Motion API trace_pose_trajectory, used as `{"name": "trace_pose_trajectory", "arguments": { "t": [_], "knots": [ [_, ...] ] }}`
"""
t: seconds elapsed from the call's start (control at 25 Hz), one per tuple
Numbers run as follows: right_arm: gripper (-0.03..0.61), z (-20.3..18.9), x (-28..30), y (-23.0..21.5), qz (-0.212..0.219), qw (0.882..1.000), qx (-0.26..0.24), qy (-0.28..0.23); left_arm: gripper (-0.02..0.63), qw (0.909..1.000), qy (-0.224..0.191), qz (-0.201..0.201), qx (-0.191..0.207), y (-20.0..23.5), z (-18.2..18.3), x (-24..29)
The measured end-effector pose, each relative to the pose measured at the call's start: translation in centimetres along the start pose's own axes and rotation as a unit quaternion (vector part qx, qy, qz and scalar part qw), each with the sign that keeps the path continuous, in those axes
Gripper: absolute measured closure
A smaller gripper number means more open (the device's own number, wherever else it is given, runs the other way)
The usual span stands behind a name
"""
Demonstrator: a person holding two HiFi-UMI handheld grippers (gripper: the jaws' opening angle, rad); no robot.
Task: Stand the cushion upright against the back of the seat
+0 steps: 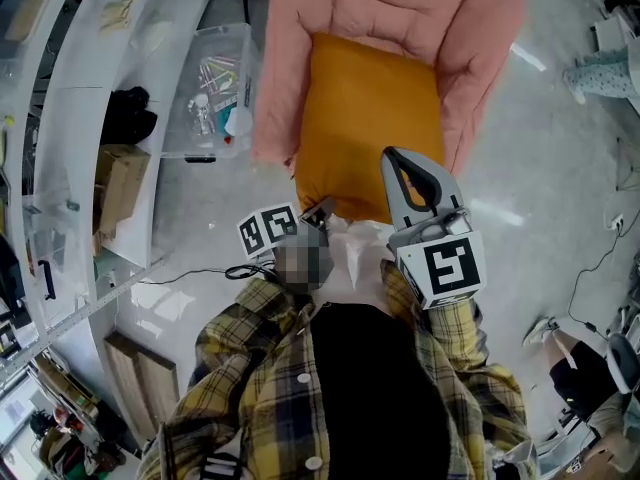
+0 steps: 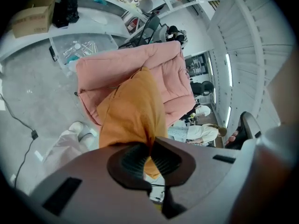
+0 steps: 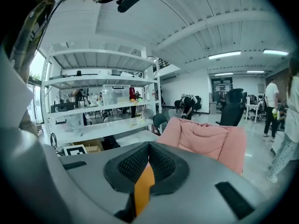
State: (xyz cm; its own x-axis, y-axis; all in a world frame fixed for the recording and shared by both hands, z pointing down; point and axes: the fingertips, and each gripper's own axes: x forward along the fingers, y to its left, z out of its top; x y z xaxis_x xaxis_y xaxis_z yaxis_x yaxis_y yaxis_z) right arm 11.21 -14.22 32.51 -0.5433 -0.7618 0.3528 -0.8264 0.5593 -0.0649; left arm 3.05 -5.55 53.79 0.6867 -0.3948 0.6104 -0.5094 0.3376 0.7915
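An orange cushion (image 1: 365, 118) hangs over the pink padded seat (image 1: 400, 8), its far edge resting toward the seat's back. My left gripper (image 1: 324, 208) is shut on the cushion's near left corner. My right gripper (image 1: 393, 154) is shut on the near right edge. In the left gripper view the cushion (image 2: 133, 111) drapes down from the closed gripper (image 2: 150, 146) in front of the pink seat (image 2: 121, 69). In the right gripper view a strip of the orange cushion (image 3: 142, 188) is pinched in the gripper (image 3: 148, 150), with the seat (image 3: 210, 141) beyond.
A clear plastic box (image 1: 210, 88) of small items stands on the floor left of the seat. White shelves (image 1: 100, 28) and a cardboard box (image 1: 120, 183) line the left side. A cable (image 1: 190, 273) runs over the floor. A person's legs (image 1: 605, 68) are at the far right.
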Motion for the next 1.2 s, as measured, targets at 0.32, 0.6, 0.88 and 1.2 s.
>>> {"name": "trace_pose_trajectory", "arguments": {
  "t": [0.32,0.6,0.88,1.2],
  "knots": [
    [0.562,2.4,-2.6,-1.4,0.002,0.999,-0.009,-0.038,0.592,0.9995,-0.018,-0.022,0.016,-6.4,1.1,-0.8],
    [0.563,3.8,-5.2,-2.7,-0.002,0.997,-0.016,-0.071,0.594,0.9984,-0.03,-0.045,0.015,-11.3,3.7,-0.5],
    [0.562,4.3,-7.4,-5.2,-0.017,0.996,-0.019,-0.083,0.595,0.9925,-0.073,-0.096,-0.018,-17.1,7.4,0.7],
    [0.563,6.5,-8.0,-6.8,-0.042,0.994,-0.023,-0.102,0.6,0.9786,-0.104,-0.156,-0.085,-22.2,8.0,0.0]
  ]
}}
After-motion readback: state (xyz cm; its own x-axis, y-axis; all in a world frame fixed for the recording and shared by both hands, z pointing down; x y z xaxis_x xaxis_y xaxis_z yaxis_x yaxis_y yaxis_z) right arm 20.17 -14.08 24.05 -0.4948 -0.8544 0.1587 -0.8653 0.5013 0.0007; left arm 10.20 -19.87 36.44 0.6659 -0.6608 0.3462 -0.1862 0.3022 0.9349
